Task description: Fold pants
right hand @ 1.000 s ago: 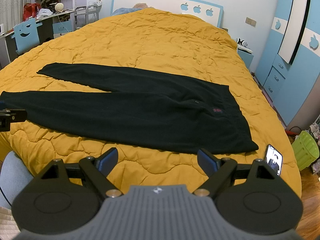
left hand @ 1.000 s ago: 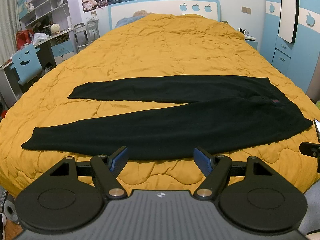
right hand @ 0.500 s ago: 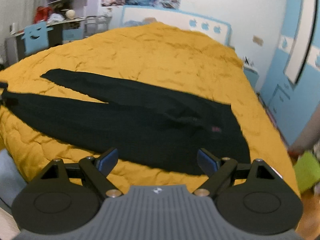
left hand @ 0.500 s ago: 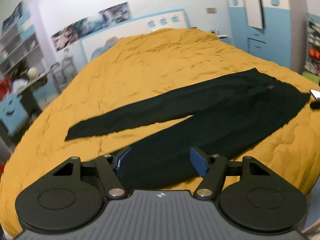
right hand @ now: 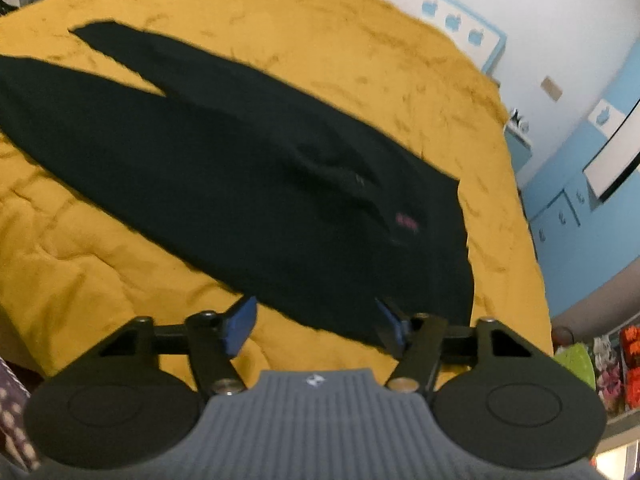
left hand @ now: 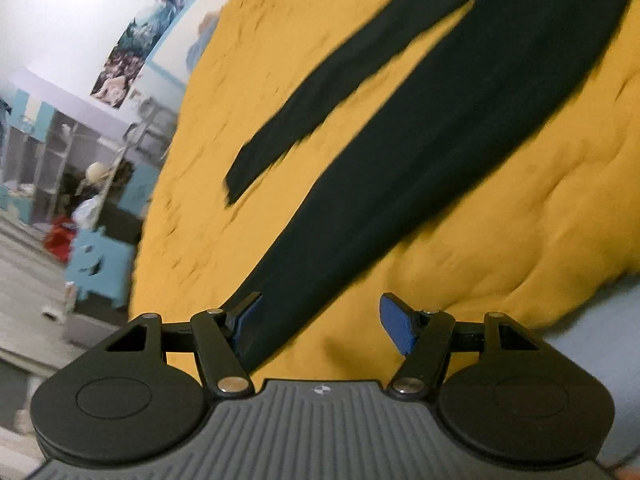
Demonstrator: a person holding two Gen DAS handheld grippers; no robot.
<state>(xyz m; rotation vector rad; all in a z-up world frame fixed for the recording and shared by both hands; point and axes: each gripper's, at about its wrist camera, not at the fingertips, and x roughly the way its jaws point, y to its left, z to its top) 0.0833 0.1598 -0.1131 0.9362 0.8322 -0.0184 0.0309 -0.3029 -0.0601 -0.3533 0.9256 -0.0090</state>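
Yellow quilt (left hand: 500, 240), black pants (right hand: 240, 184), both grippers down-tilted, jaws closing.

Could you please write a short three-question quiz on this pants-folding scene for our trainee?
1. True or false: the black pants are already folded in half.
2. The pants lie on: A) a yellow quilt B) a wooden floor C) a blue chair.
3. Which part of the pants lies between the fingers of the left gripper?

Key:
1. False: both legs lie spread apart.
2. A.
3. The near leg's lower end; the right gripper is at the near edge by the waist end. Both jaws are closing.
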